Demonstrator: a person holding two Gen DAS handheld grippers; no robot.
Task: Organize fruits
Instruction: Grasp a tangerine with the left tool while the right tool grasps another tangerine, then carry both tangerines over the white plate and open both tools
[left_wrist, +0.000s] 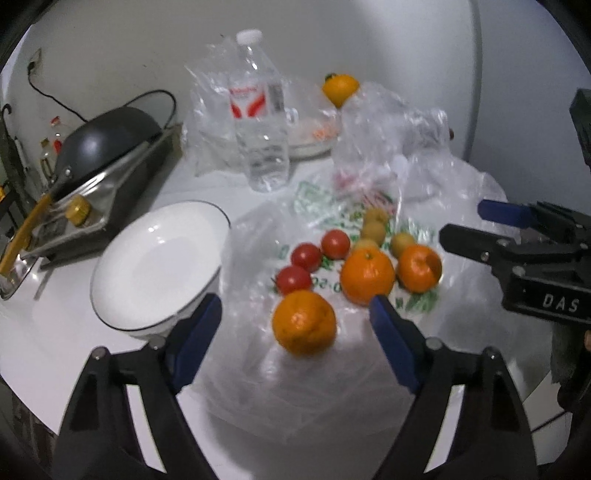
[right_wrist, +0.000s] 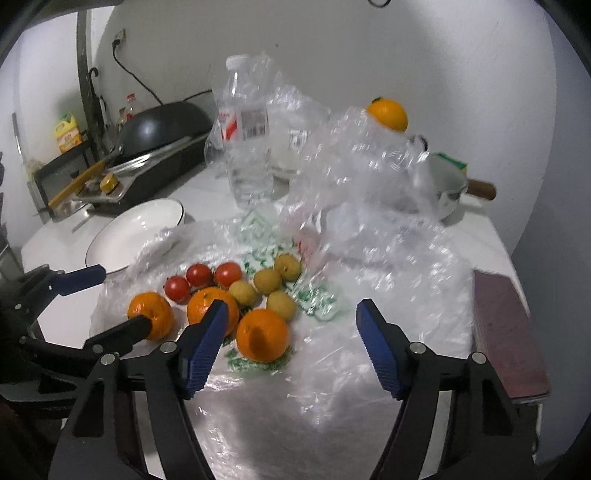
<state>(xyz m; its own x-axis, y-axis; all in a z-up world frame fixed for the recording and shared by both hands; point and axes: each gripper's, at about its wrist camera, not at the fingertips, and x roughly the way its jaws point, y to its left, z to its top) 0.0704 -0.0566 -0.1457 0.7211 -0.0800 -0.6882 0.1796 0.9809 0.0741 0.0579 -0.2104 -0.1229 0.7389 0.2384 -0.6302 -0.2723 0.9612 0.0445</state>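
Left wrist view is showing the left gripper (left_wrist: 295, 314) standing released, jaws apart, with the nearest mandarin (left_wrist: 304, 322) lying between the blue pads but untouched. Right wrist view is showing the right gripper (right_wrist: 290, 325) likewise released, nothing clamped, with another mandarin (right_wrist: 262, 335) just left of its centre beside the left pad.

A third mandarin (left_wrist: 367, 275), three cherry tomatoes (left_wrist: 306, 256) and several small yellow-brown fruits (left_wrist: 375, 229) are sitting farther out on the crinkled plastic bag (left_wrist: 258, 369). The white bowl (left_wrist: 159, 262), likely the destination, is lying to the left, just beside the bag.

Risks, as I judge them: the round mandarin is resting on slippery film and could roll off when nudged; a pad could snag the bag and drag the whole cluster; both grippers are working close together and could collide.
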